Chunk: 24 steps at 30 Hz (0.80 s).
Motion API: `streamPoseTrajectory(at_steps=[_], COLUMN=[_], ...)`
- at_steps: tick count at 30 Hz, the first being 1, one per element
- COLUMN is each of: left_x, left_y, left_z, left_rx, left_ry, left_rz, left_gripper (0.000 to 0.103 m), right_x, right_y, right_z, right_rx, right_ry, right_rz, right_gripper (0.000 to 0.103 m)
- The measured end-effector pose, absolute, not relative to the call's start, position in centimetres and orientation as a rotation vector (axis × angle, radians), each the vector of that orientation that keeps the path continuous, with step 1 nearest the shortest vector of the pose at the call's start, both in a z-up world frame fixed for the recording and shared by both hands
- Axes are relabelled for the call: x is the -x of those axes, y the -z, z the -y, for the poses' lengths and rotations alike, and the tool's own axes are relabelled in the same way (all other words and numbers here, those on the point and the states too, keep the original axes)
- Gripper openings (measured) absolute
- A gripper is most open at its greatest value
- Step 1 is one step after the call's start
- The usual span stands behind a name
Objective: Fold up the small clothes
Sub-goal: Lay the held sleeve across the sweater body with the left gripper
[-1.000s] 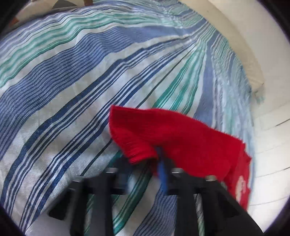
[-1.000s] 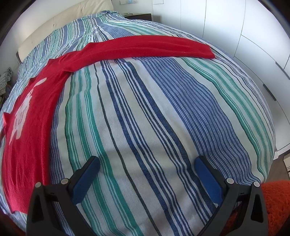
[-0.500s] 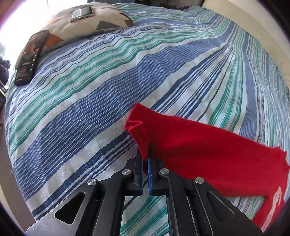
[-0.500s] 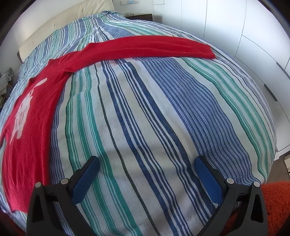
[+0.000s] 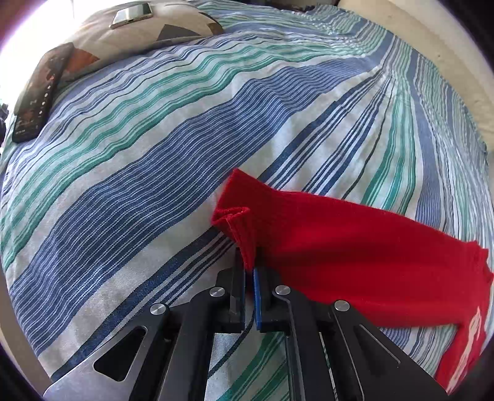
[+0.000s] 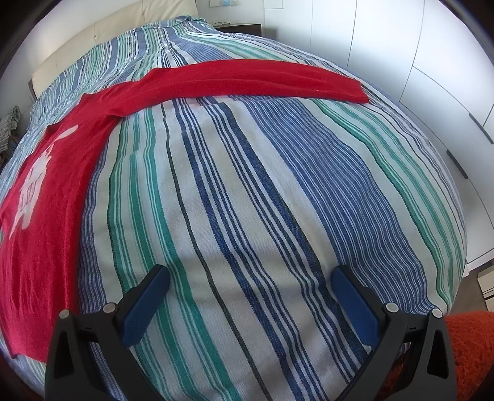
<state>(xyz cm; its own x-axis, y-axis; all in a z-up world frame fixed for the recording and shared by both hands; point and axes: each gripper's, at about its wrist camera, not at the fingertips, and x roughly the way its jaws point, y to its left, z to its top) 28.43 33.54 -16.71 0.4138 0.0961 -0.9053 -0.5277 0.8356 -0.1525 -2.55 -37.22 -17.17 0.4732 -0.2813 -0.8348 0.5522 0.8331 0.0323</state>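
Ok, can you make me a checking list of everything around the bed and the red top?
Surface: striped bedspread, smooth.
Job's things: red top lying flat, one sleeve stretched out; other sleeve's cuff lifted.
Clutter: two phones by a patterned cushion.
Grippers: left gripper jaws shut on the cuff; right gripper jaws wide, holding nothing.
Cables: nothing seen.
Surroundings: white cupboards, beige headboard, orange rug.
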Motion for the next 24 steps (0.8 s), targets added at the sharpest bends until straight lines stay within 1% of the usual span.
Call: streamPoseTrajectory(at_steps=[14,19,21,22,23,24], left_x=[-28.6,-27.7,-26.8,-26.1,-25.4,-24.7], left_y=[17.1,17.1,17.0,16.9,16.8,16.5], left_z=[-33.7,-34.4,-34.9,-35.3,-35.5,-35.6], left_rx=[0.45,0.527,0.584,0.625,0.662,0.689], left_ry=[-0.398,-0.376,-0.342,-0.312,-0.293,-0.287], left_rz=[-1.088,-1.053,-1.019,-0.995,-0.975,-0.958], left_gripper=[0.006,0.009,0.012,0.016,0.024,0.028], right_x=[2.6,2.6,2.6,2.6,2.6,2.6], right_y=[17.2,17.2,17.2,17.2,17.2,17.2], right_z=[37.2,37.2,37.2,37.2,37.2,37.2], right_rx=[-0.315,-0.315,-0.314,-0.315,-0.315,-0.315], right_ry=[0.52,0.521,0.521,0.521,0.521,0.521], right_rz=[-0.948,-0.948,-0.948,-0.948,-0.947,-0.947], right_gripper=[0.103,0.103,0.103,0.103,0.103,0.103])
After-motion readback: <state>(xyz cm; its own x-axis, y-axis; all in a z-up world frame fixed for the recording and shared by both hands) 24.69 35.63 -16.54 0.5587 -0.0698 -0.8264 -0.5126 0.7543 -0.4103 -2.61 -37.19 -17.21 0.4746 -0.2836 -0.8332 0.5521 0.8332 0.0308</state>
